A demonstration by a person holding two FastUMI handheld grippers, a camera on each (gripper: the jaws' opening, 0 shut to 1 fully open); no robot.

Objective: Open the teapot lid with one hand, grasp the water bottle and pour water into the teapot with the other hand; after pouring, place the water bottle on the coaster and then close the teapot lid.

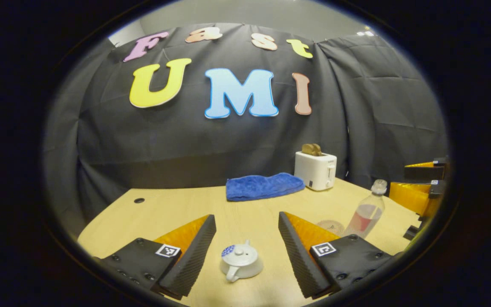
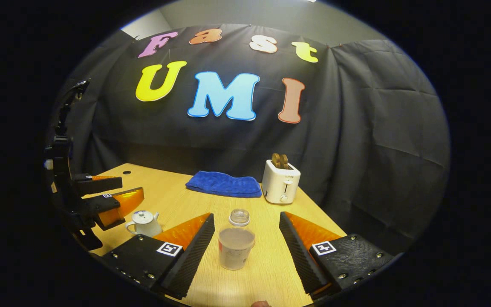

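Left gripper [image 1: 246, 238]: fingers spread wide, holding nothing. Small white ceramic teapot [image 1: 240, 265] with its lid [image 1: 238, 250] on, standing on the pale wooden table [image 1: 177, 209] between the fingers, touching neither.

Right gripper [image 2: 246, 238]: fingers spread wide, holding nothing. Clear plastic water bottle [image 2: 236, 244], upright, between the fingers, touching neither.

In the left gripper view: bottle at 3 o'clock of the teapot; round tan coaster [image 1: 330, 227] just beside the bottle.

At 12 o'clock on the table's far side: folded blue towel [image 1: 264, 186]; white toaster [image 1: 316, 170] holding brown toast.
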